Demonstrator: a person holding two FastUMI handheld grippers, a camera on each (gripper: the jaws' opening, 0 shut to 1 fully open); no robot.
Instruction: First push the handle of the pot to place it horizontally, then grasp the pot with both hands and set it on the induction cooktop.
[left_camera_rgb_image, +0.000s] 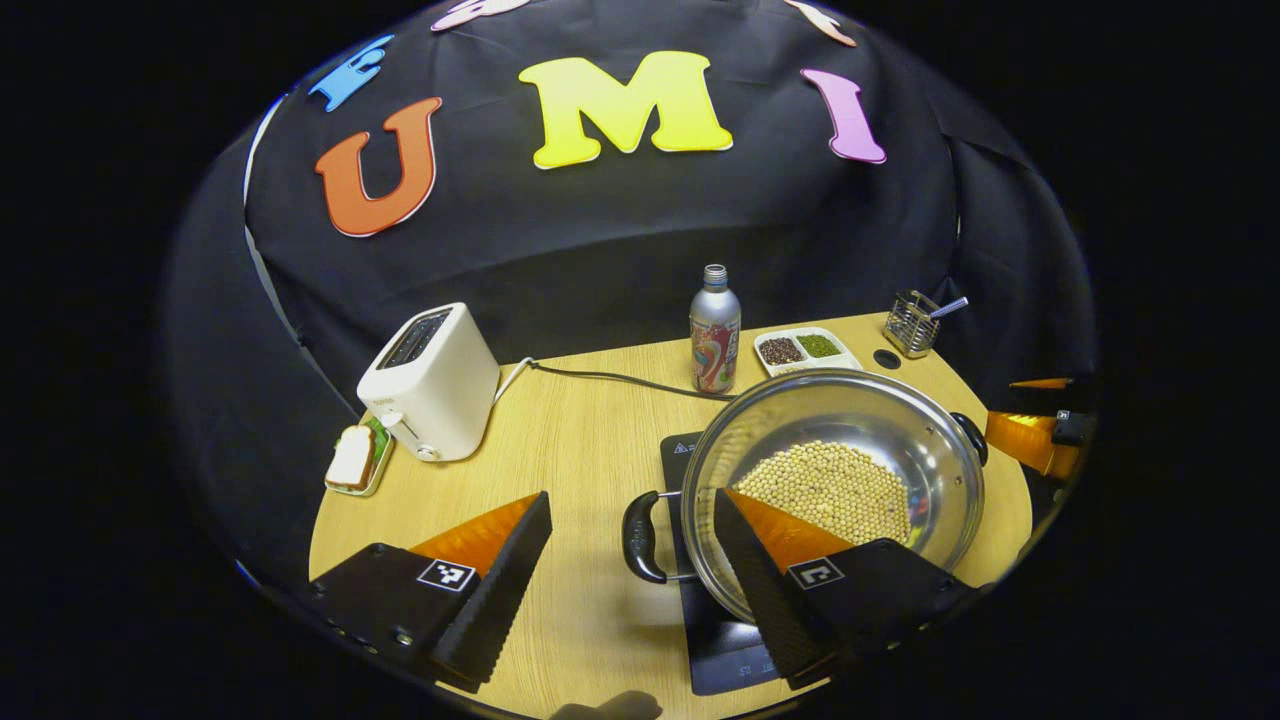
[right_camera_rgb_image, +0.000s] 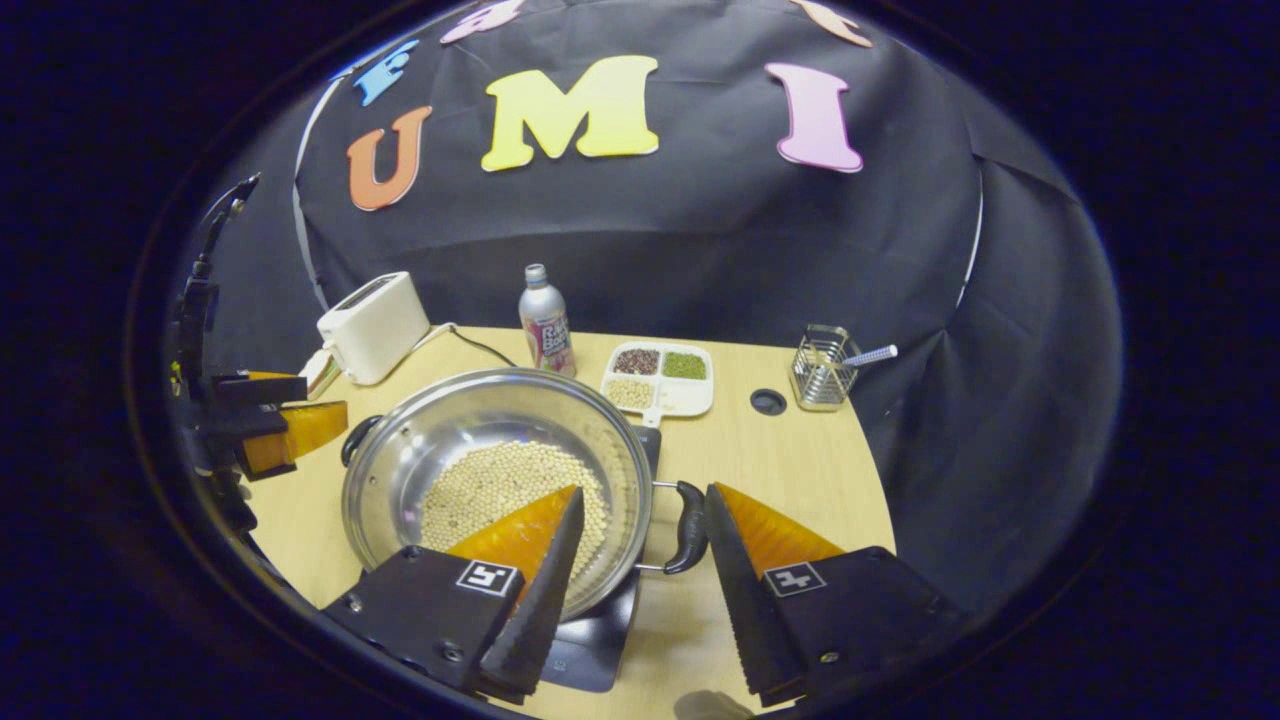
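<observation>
A steel pot (left_camera_rgb_image: 850, 410) holding pale beans (left_camera_rgb_image: 830, 485) sits on the black induction cooktop (left_camera_rgb_image: 730, 650). My left gripper (left_camera_rgb_image: 632, 495) is open. The pot's black left handle (left_camera_rgb_image: 640, 535) lies between its fingers, and the right finger (left_camera_rgb_image: 770, 570) reaches over the pot's rim. In the right gripper view, the pot (right_camera_rgb_image: 480, 410) rests on the cooktop (right_camera_rgb_image: 590, 640). My right gripper (right_camera_rgb_image: 644, 489) is open astride the other black handle (right_camera_rgb_image: 690, 525), which lies close to the right finger (right_camera_rgb_image: 740, 570). Each gripper also appears at the far side: right gripper (left_camera_rgb_image: 1030, 440), left gripper (right_camera_rgb_image: 270, 420).
At the table's back stand a white toaster (left_camera_rgb_image: 430, 380) with its cable, a metal bottle (left_camera_rgb_image: 715, 330), a divided dish of grains (left_camera_rgb_image: 805, 348) and a wire utensil holder (left_camera_rgb_image: 912, 322). A slice of bread on a small plate (left_camera_rgb_image: 352, 458) lies beside the toaster.
</observation>
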